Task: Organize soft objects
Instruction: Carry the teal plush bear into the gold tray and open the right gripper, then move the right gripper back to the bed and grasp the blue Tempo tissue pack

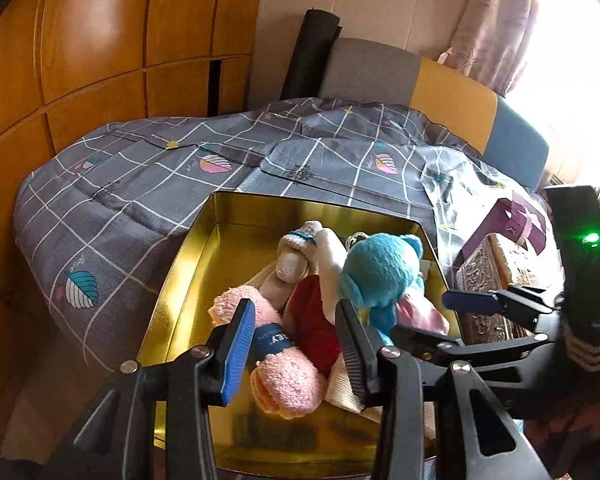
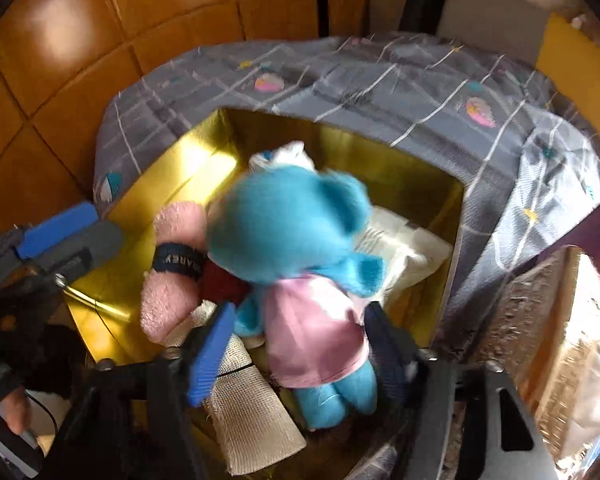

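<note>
Bedroom: wood-panel wardrobe behind, bed [image 1: 148, 184] under a grey checked cover, a gold tin [image 1: 188, 280] sitting on it near the front edge. Purple box [image 1: 516, 220] and patterned boxes off to the right side.

Contents of tin, per both views: pink rolled towel [image 1: 284, 376] w/ dark band, red cloth [image 1: 316, 320], a pale sock roll [image 1: 296, 256] toward the back, white folded fabric on the right, mesh cloth at the front. Blue teddy [image 2: 296, 248] in a pink dress lay on top of the pile, head toward the tin's back wall, legs toward my right gripper [image 2: 296, 344].

Right fingers stood released, one either side of the teddy's dress, pads not pressing as far as I could tell; image blurred, so contact on the far pad is uncertain. Left gripper [image 1: 296, 344] hovered over the tin's front-left, fingers half apart, empty, straddling the pink towel and red cloth w/o touching.

Judgement: teddy looked deposited; its long axis ran in line w/ the right fingers, so the right hand was nearer for any re-grip. Left hand was nearer the towel.
</note>
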### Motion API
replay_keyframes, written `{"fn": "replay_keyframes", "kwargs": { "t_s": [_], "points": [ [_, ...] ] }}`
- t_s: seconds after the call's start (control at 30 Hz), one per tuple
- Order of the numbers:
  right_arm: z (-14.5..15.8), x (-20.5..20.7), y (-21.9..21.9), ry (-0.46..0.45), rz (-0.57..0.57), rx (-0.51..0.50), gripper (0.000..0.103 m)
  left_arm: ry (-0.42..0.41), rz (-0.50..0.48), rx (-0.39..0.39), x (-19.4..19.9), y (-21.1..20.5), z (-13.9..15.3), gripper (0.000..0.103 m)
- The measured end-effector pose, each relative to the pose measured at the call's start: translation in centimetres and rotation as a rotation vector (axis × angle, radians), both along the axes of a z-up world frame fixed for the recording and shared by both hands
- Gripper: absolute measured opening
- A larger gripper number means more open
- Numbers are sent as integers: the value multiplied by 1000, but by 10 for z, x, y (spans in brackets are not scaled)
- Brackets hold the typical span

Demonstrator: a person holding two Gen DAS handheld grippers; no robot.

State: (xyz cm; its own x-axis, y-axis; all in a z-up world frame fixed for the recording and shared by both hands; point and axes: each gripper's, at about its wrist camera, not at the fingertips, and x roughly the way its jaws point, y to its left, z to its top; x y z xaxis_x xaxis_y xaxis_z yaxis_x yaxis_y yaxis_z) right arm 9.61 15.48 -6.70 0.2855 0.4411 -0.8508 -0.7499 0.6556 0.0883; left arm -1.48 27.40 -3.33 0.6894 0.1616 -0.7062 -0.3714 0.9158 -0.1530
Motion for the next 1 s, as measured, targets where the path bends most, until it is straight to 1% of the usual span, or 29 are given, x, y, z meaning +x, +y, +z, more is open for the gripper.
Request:
{"fn": "replay_keyframes", "kwargs": {
  "t_s": [0.27,0.4,0.6,0.8,1.0],
  "points": [
    [22,-9,-26,-60,-56,49,76,-5,-33,10,0,-15,4,42],
    [32,-16,-39,-132,-89,67,76,-16,-53,21,-1,-22,9,42],
    [56,-23,-76,-230,-163,143,78,-39,-101,38,-1,-38,20,42],
    [75,-17,-134,-277,-287,204,78,-60,-177,53,4,-63,32,42],
    [82,-5,-220,-291,-483,227,81,-109,-289,76,13,-100,52,42]
  ]
}}
